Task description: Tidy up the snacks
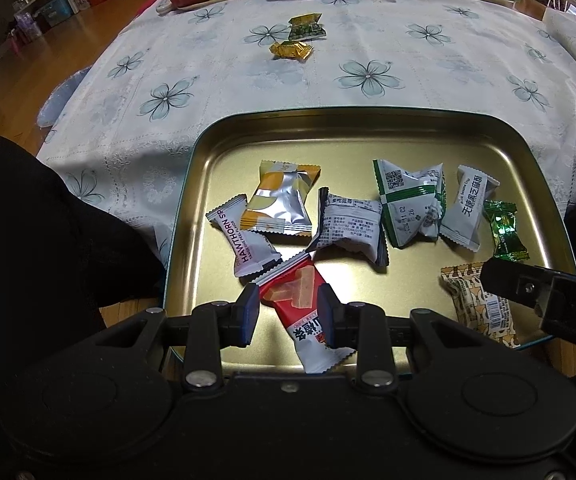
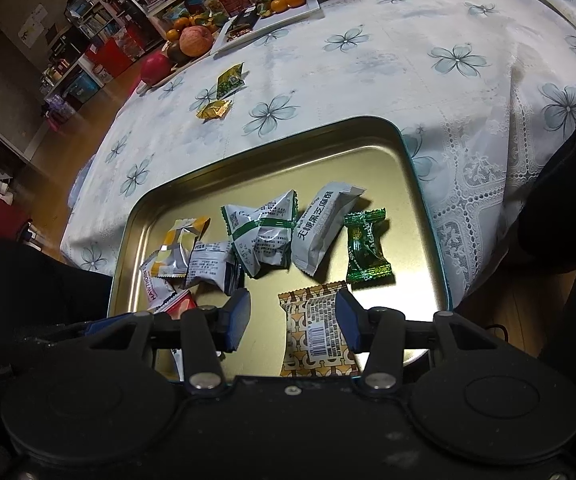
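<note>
1. Progress: most snacks are already in the tin [image 1: 528, 152]; two wrapped ones [image 1: 291, 50] are left on the desk [image 1: 448, 72], well ahead of both hand-held grippers.
2. Left hand-held gripper [image 1: 288, 312]: half open, red pack [image 1: 304, 312] between its pads; contact unclear, cannot tell if gripped.
3. Right hand-held gripper [image 2: 292, 320]: half open, not gripping; patterned pack [image 2: 316, 332] lies flat between its pads.
4. Snacks: small crinkly sachets, loosely piled.

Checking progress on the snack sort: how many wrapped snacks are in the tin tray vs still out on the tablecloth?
In the tin tray: 8, from the HAWTHORN packet across to the green twist candy.
On the tablecloth: 2, the green packet and the gold candy.
Total: 10
</note>
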Motion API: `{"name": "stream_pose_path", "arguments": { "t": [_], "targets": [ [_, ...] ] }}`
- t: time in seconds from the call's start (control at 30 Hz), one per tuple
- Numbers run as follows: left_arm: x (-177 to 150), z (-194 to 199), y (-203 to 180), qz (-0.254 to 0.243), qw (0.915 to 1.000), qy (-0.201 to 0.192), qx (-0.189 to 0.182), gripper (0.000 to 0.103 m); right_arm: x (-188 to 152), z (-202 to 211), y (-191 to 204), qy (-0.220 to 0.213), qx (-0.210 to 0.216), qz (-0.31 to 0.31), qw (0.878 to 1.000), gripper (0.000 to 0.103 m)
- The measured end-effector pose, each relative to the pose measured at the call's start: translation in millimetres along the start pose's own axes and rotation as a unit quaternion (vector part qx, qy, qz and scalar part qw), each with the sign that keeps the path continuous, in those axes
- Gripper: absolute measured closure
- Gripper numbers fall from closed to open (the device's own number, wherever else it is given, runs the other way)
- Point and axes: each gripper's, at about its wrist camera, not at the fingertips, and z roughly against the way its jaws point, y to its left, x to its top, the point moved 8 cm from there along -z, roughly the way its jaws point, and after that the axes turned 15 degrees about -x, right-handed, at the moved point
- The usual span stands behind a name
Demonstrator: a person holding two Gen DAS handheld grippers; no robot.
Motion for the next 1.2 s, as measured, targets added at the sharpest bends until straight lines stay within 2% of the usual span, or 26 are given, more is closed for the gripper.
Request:
{"name": "stream_pose_path", "arguments": {
  "t": [0.9,1.2],
  "targets": [
    [-4,-1,-1,-0.007,0.9999,0.012,0.001,0.063,-2,0,2,0.002,-0.002,0.004,1.000,0.054],
    [-10,5,-2,-0.002,0.9995,0.025,-0.021,0.063,0,-3,-1,0.026,0.008,-0.009,1.000,0.054]
  ]
}}
